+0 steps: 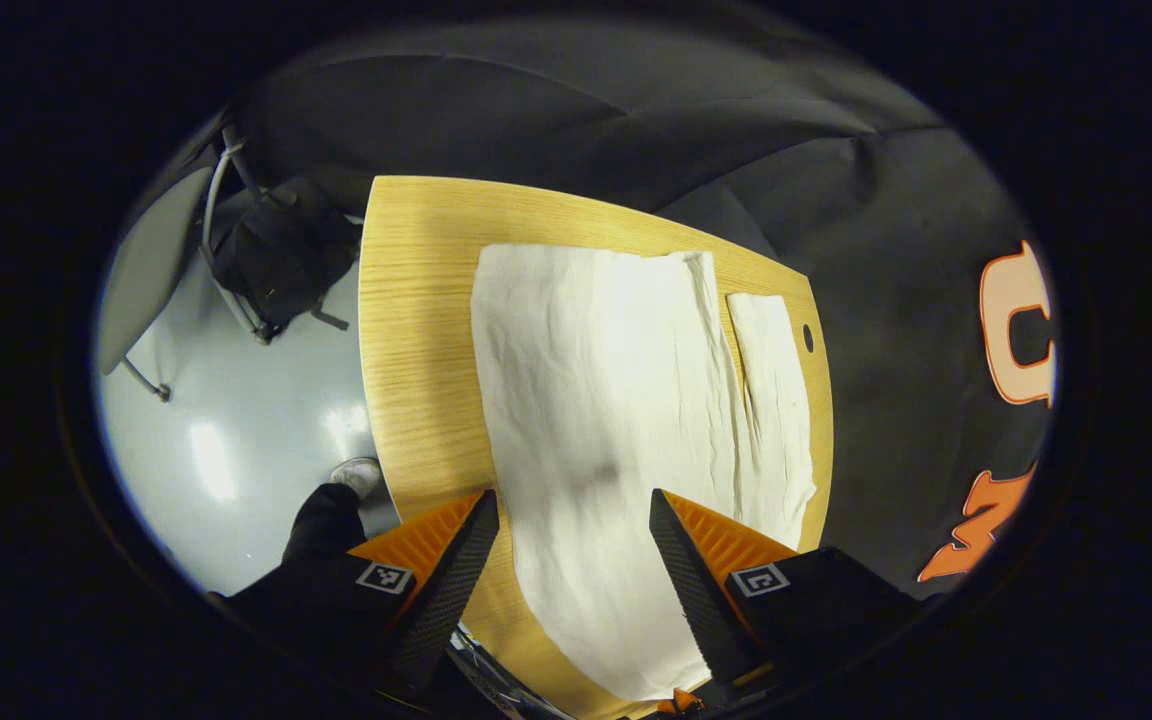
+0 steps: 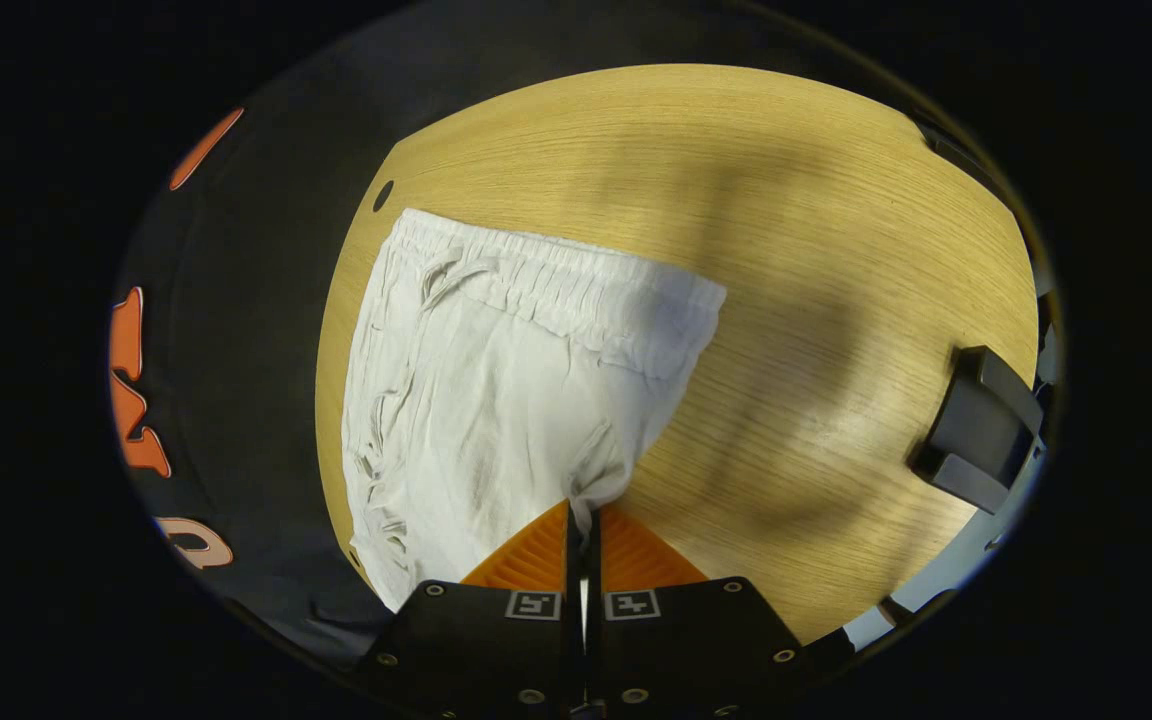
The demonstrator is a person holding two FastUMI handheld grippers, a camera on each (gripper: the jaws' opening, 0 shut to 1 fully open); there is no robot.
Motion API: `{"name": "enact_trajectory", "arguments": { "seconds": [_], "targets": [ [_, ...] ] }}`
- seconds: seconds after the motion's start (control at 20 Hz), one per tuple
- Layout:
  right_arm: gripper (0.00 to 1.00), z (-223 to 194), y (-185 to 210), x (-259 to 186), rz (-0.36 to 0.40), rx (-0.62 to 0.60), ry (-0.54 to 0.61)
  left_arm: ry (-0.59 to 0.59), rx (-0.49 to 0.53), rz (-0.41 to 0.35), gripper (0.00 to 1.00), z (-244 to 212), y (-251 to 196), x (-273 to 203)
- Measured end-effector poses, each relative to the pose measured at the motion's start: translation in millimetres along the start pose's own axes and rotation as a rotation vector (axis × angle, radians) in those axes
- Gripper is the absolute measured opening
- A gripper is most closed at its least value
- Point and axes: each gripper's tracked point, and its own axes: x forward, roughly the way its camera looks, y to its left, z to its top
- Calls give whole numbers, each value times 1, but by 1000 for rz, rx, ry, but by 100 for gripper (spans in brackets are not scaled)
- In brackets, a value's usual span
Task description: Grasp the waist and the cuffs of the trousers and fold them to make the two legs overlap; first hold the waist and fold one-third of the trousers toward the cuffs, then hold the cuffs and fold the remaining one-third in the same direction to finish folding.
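Two views, taken in turn. Left gripper view: left gripper (image 1: 573, 520) held above the bench (image 1: 416, 330), jaws released and spread wide, nothing between them. White trousers (image 1: 596, 400) spread flat on the bench, running away from the jaws, near end lying below the gap between the fingers and apart from both. Beyond the bench edge, a grey floor (image 1: 236, 440) with a chair (image 1: 266, 250).

Right gripper view: right gripper (image 2: 581, 520) clenched, jaws pinching a bunched edge of the trousers (image 2: 496, 380). Elastic waist (image 2: 556, 275) farther off, lying flat on the bench (image 2: 786, 200). Dark block (image 2: 981, 430) at the bench's right edge.
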Motion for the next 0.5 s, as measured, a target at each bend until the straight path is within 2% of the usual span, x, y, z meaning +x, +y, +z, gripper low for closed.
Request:
{"name": "enact_trajectory", "arguments": {
  "seconds": [0.05, 0.1, 0.2, 0.3, 0.5],
  "targets": [
    [1, 0, -1, 0, -1, -5, 1, 1, -6, -4, 96, 0, -1, 3],
    [2, 0, -1, 0, -3, -8, 2, 8, -12, -14, 100, -1, -5, 2],
    [1, -1, -1, -1, -5, -5, 4, 15, -26, -36, 100, 0, -12, 4],
    [1, -1, 0, -1, -6, 1, 7, 26, -32, -49, 97, 2, -18, 9],
    [2, -1, 0, 0, -10, 1, 15, 86, -84, -23, 67, -5, -18, 21]
  ]
}}
